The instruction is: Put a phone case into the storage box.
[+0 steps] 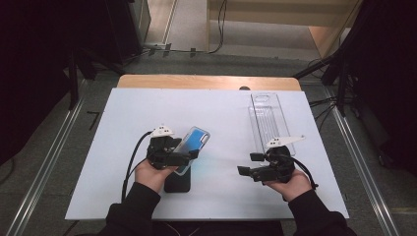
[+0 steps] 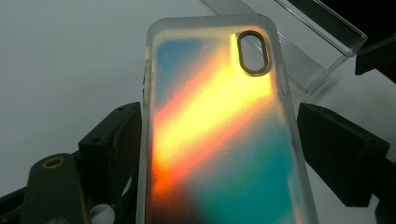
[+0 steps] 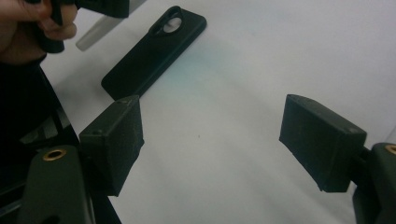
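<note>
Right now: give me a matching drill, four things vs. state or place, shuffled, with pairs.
Things:
1. iridescent phone case
2. black phone case
3. clear plastic tray
4. right claw

States:
A. open, holding nothing
B. lying flat on the white table under the left hand
C. held up in the left claw
D. at the table's far right

Pairs: 1-C, 2-B, 3-D, 4-A

Bright overhead light on the white table point(image 1: 221, 113), dark surroundings, soft grainy close-ups, faint shadows.
</note>
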Available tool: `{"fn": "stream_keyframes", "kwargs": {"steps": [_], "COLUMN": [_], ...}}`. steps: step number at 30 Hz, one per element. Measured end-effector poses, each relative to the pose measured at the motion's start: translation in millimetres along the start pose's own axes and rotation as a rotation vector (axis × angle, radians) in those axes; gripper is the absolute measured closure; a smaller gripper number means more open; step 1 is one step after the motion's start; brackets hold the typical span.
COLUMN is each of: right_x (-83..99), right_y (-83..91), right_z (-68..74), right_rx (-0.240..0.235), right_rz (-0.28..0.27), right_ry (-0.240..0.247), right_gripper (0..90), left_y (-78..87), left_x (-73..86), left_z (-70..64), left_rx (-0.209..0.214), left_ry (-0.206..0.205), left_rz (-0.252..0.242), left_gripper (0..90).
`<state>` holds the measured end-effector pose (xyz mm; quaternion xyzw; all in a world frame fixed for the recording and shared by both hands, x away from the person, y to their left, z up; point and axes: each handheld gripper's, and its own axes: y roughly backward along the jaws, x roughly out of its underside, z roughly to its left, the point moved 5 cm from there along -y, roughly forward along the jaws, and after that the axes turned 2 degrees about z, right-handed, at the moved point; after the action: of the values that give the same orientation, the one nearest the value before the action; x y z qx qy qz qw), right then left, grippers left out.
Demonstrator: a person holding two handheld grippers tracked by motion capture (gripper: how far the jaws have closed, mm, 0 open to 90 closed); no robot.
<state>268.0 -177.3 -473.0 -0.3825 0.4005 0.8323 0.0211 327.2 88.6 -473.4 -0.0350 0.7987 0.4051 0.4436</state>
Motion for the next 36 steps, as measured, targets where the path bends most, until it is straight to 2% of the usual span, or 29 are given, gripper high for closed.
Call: {"fn": "stream_keyframes", "kwargs": {"steps": [7, 9, 12, 18, 20, 24, 28, 36], "right_x": [-14.1, -16.8, -23.2, -33.6, -37.0, -44.2, -50.7, -64.3], "right_y": [-7.2, -8.6, -12.2, -18.2, -20.0, -23.8, -26.0, -29.7], "right_z": [2.4, 3.1, 5.7, 9.4, 10.5, 14.1, 17.7, 20.1], "right_rx": [0.013, 0.017, 0.02, 0.019, 0.015, 0.023, 0.009, -0.017], "right_rz": [-0.023, -0.027, -0.036, -0.055, -0.062, -0.079, -0.094, -0.106], "right_ry": [-0.016, -0.018, -0.016, -0.023, -0.022, -0.027, -0.026, -0.054], "right_gripper": [20.0, 20.1, 20.1, 20.1, 20.1, 20.1, 20.1, 20.1], "left_y": [-6.7, -8.6, -12.2, -15.3, -16.1, -17.3, -17.5, -19.4], "left_x": [5.2, 6.9, 9.7, 12.7, 13.7, 16.0, 17.6, 21.1], "left_z": [-7.5, -9.0, -11.9, -18.9, -20.6, -22.7, -25.6, -30.9], "left_rx": [-0.048, -0.065, -0.073, -0.101, -0.097, -0.109, -0.127, -0.115], "left_ry": [0.011, -0.009, -0.02, -0.08, -0.092, -0.106, -0.133, -0.126], "left_rz": [-0.071, -0.096, -0.106, -0.146, -0.162, -0.189, -0.21, -0.258], "left_gripper": [16.7, 16.8, 16.7, 16.8, 16.7, 16.7, 16.8, 16.8]}}
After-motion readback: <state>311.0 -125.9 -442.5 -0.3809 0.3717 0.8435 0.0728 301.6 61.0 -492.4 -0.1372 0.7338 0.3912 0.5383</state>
